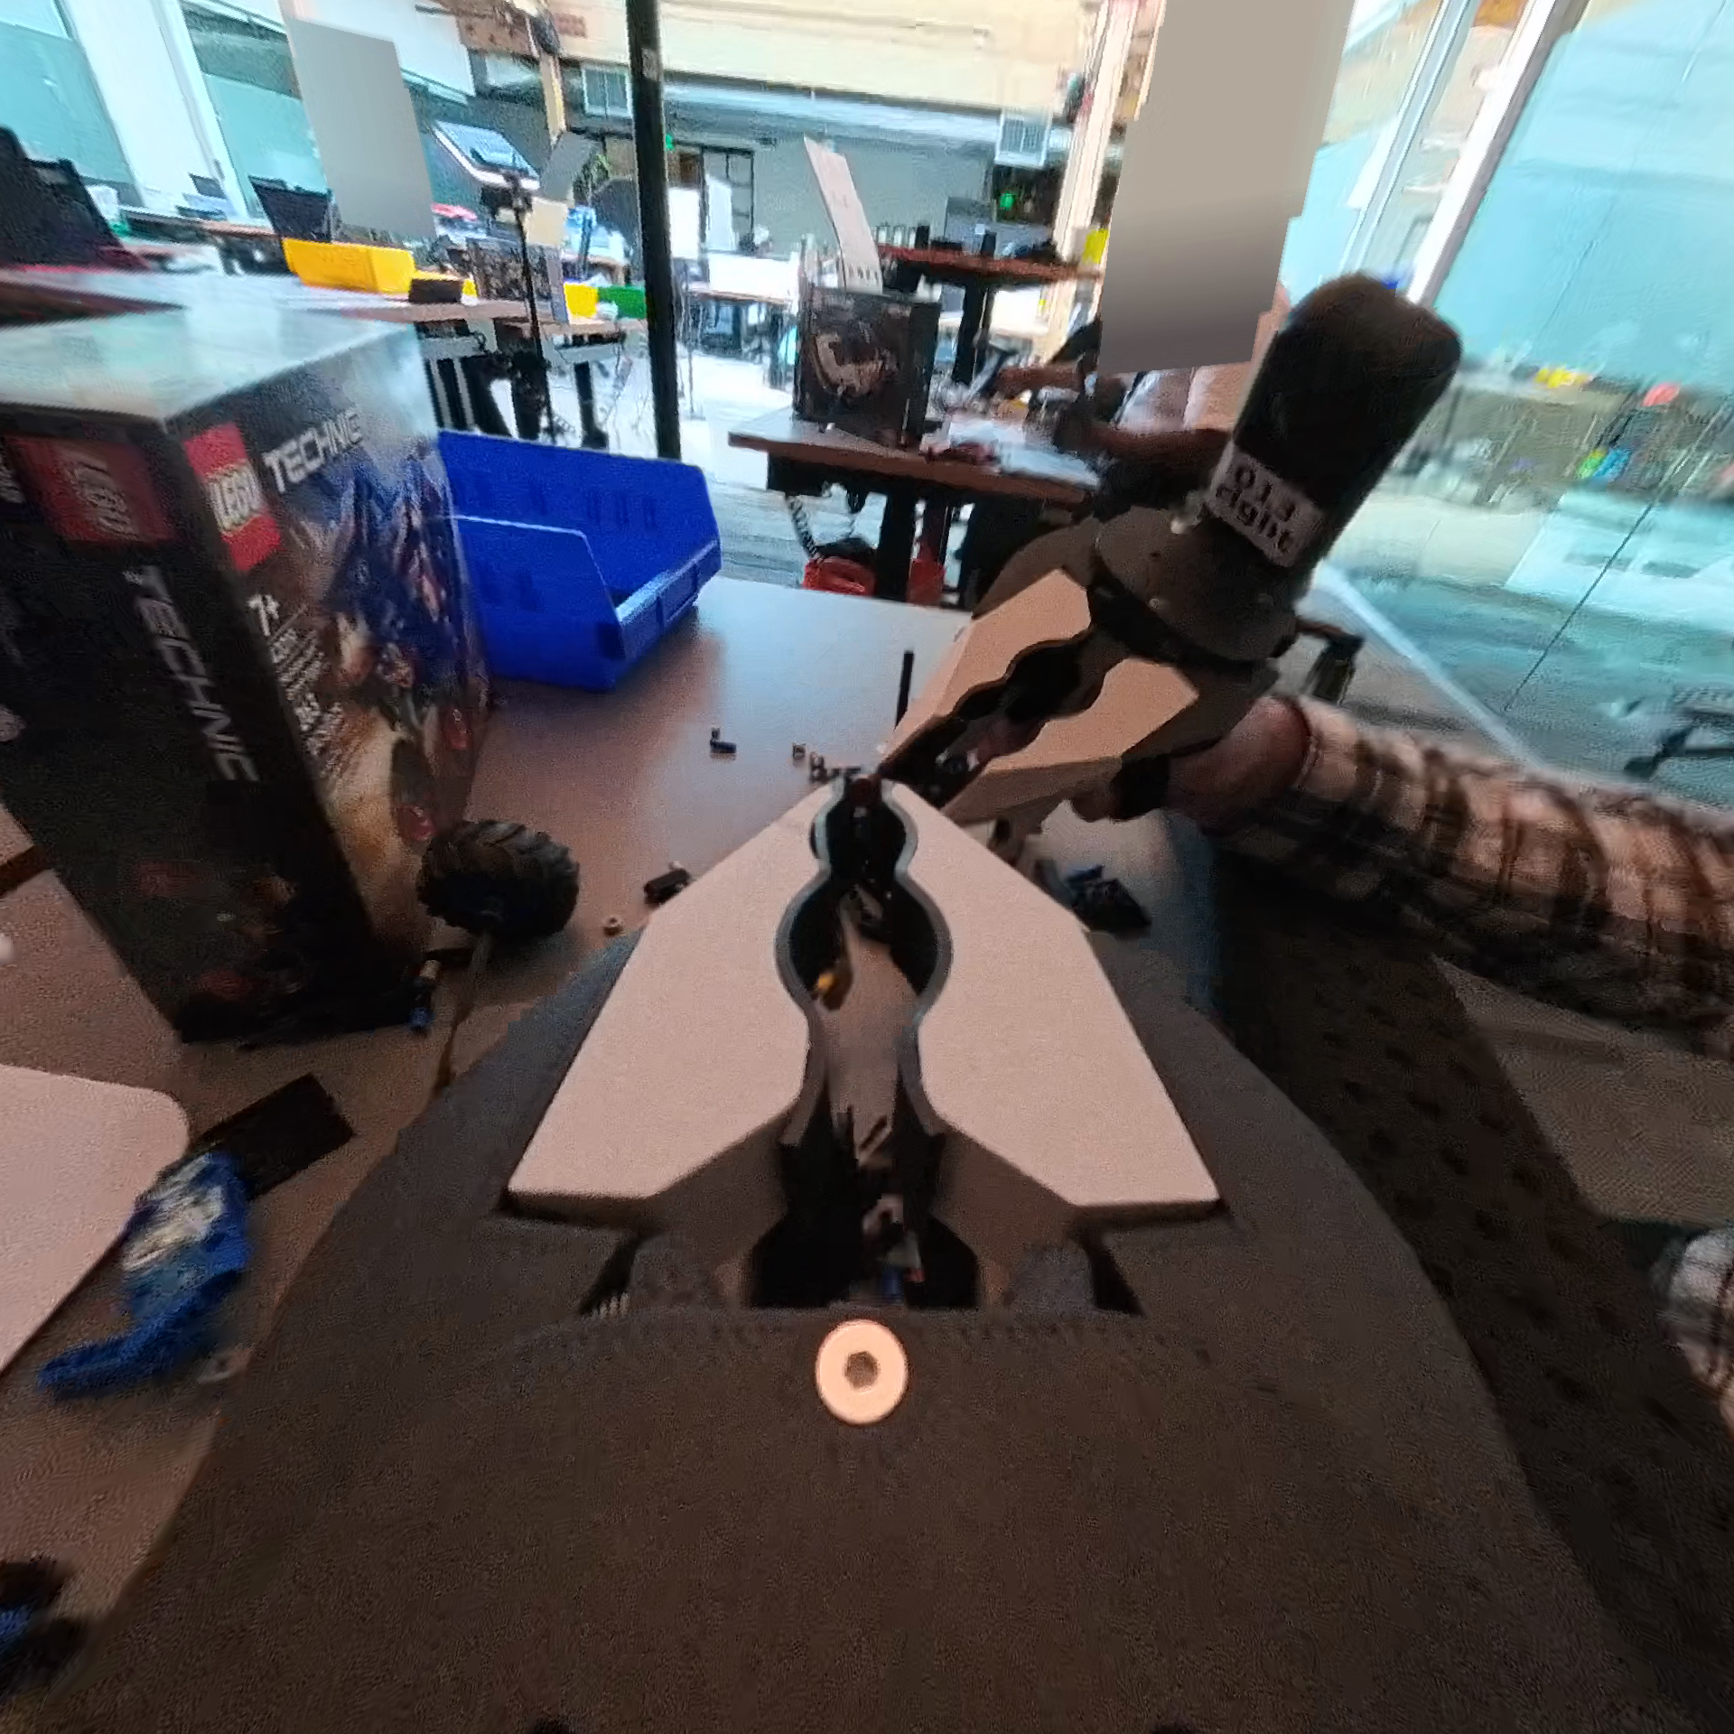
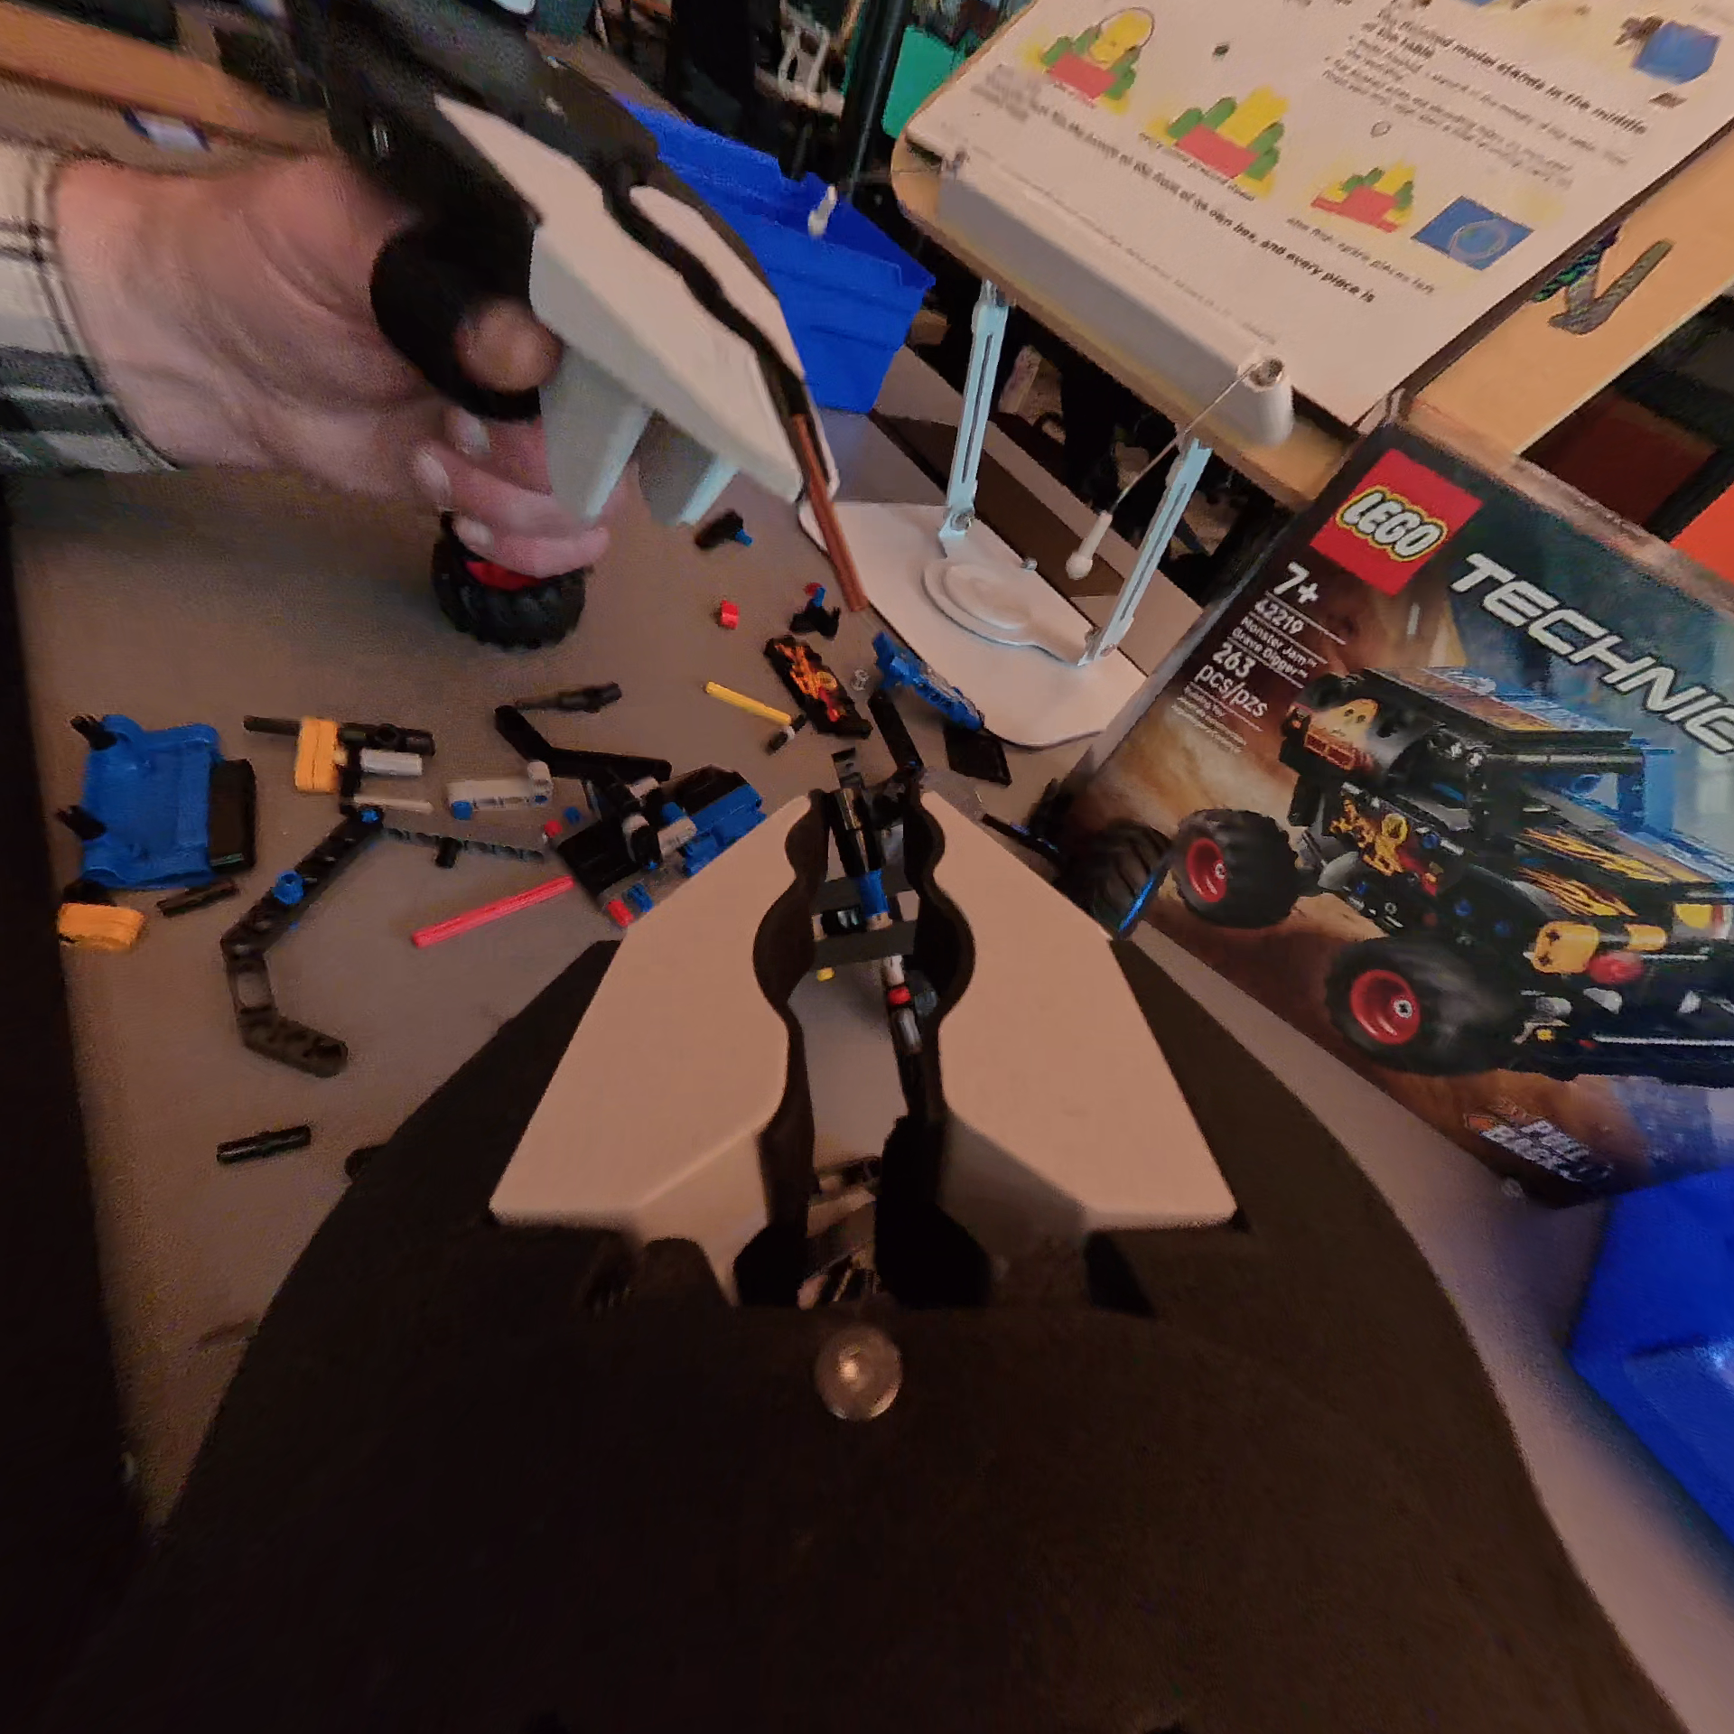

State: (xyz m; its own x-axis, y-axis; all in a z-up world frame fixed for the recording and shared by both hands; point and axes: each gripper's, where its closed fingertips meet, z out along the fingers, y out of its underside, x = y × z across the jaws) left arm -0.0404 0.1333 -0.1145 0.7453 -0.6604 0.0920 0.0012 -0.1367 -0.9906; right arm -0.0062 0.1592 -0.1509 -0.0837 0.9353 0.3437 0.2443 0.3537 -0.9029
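While your left gripper sits with its white fingers drawn nearly together, a dark slim assembly of toy bricks is pinched at the tips, with more black pieces showing down the wavy gap. Your right gripper comes in from the right of the left wrist view, its tips meeting the same assembly just beside your left tips; its fingers stand close too. Your hand and plaid sleeve trail off behind it.

From the right wrist view, your right gripper is narrowed on a black-and-blue brick assembly that runs down the gap between the fingers. Whether this is the same piece seen in the left view, you cannot tell. Your left gripper shows at upper left, blurred, fingers close, with a thin brown rod at its tip.

Outward on the grey table:
- loose parts: blue panel, bent black beam, red axle, yellow axle, flame-printed tile.
- black tyre with red hub, just under your left hand's fingers.
- boxed truck set standing to the right, near your right gripper.
- white stand carrying an instruction sheet.
- blue bin behind the box.
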